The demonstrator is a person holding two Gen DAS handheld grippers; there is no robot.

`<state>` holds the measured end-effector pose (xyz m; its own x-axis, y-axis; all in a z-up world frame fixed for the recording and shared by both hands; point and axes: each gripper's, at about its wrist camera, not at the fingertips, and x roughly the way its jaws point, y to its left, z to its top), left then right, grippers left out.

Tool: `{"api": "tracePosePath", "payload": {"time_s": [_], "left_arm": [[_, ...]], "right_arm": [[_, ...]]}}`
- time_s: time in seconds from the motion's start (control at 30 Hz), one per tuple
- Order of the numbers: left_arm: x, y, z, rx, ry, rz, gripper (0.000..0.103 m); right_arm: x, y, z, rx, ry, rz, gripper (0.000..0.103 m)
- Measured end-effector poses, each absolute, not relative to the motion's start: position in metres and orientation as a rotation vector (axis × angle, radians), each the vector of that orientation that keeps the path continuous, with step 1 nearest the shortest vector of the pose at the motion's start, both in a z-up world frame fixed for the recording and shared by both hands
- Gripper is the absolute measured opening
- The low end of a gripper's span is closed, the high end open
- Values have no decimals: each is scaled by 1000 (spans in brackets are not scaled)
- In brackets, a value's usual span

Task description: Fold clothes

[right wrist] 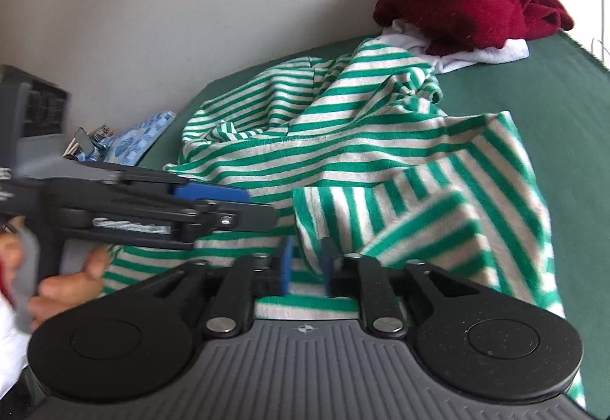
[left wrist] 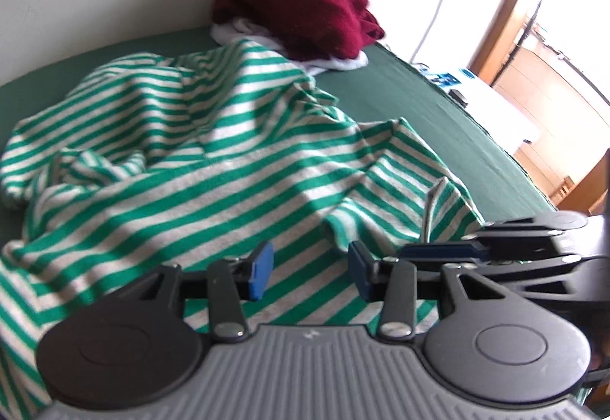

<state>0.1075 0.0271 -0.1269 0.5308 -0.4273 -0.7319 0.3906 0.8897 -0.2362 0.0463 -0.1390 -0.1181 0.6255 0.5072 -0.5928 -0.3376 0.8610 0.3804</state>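
Note:
A green-and-white striped garment (left wrist: pixel 213 161) lies crumpled on the dark green bed sheet (left wrist: pixel 438 122). In the left wrist view my left gripper (left wrist: pixel 310 269) hovers over its near edge, blue pads well apart with nothing pinched between them. My right gripper (left wrist: pixel 408 253) comes in from the right, close beside it. In the right wrist view the right gripper (right wrist: pixel 307 267) has its pads a little apart, and a loose fold of the striped garment (right wrist: pixel 381 168) hangs between them without being pressed. The left gripper (right wrist: pixel 259 206) reaches in from the left, held by a hand (right wrist: pixel 76 275).
A dark red sweater (left wrist: pixel 301 12) lies on a white garment (left wrist: pixel 343 63) at the far end of the bed, against the wall. A blue patterned packet (right wrist: pixel 141 138) lies by the wall. The bed's right edge drops to a white surface (left wrist: pixel 492 107) and a wooden door frame.

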Motion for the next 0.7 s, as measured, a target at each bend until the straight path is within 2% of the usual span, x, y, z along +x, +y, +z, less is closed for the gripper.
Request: {"api": "tracePosePath", "payload": {"time_s": [0.13,0.23,0.3,0.33,0.4,0.43,0.5,0.57,0.7], "left_arm": [[121,8,-136,-42,904,-535,55],[132,4,-143,-102,935,-552,57],[135,1,-145,-124,946,-552,56],[135,-1,-145,-126,947,-555,56],[135,-3,-143,-122,946,-556,54],[134,-5,-142,-114,944,-550,50],[135,-7,-141,-96,944,-532,11],[139,-5,-140,-104,944,-509,5],[141,11,-125,-170,887,-488,5]], "right_arm": [[31,-178,-110,248,681,362,42],[37,-195,-119,249,687,313,44],[45,-194,-131,248,723,333,42],[50,-192,-138,251,741,342,36],[57,-192,-147,269,763,351,18],[58,-191,-148,275,763,350,5],[54,-193,-145,296,743,372,6],[45,-197,-135,301,719,414,5],[15,-186,-118,191,679,548,5]]}}
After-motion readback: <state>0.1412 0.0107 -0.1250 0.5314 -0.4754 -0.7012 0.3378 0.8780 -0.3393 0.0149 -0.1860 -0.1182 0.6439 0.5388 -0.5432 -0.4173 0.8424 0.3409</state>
